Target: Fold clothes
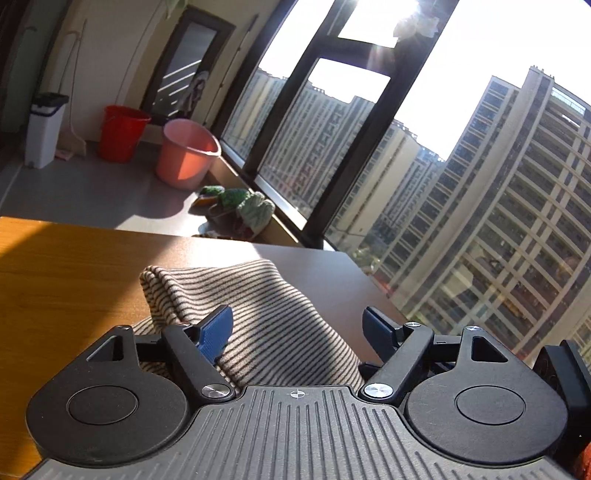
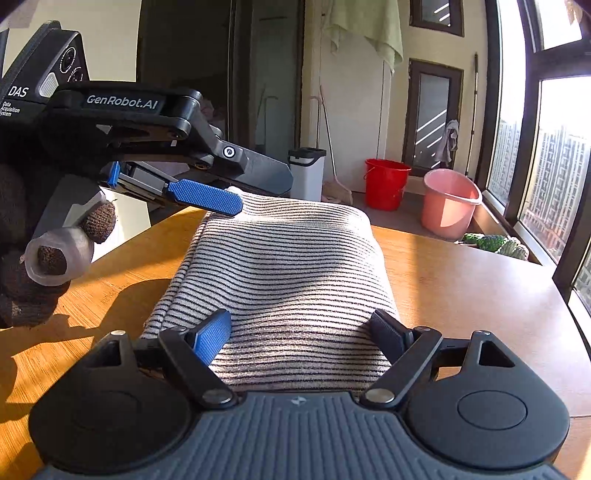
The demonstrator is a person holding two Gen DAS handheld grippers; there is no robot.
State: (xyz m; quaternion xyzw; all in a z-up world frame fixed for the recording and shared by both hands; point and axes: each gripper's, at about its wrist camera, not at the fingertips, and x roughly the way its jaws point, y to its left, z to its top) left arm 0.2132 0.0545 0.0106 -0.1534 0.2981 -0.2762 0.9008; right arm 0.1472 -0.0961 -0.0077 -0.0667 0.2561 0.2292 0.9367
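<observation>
A folded garment with thin black stripes on white point(image 2: 295, 266) lies lengthwise on the wooden table point(image 2: 461, 288). My right gripper point(image 2: 301, 334) is open over its near end, one blue pad point(image 2: 212, 338) at each side of the fold, not pinching it. A gloved hand holds my left gripper point(image 2: 258, 194) rolled on its side at the garment's far left corner. In the left wrist view the left gripper point(image 1: 297, 332) is open; the striped garment point(image 1: 266, 317) lies between its fingers, brushing the left pad point(image 1: 216, 332) and clear of the right one.
Beyond the table's far edge stand a red bucket point(image 2: 386, 182), a pink bucket point(image 2: 448, 205) and a white bin point(image 2: 306, 173). Green potted plants point(image 2: 495, 243) sit on the sill under the large window point(image 2: 546, 155). A green towel point(image 2: 369, 29) hangs overhead.
</observation>
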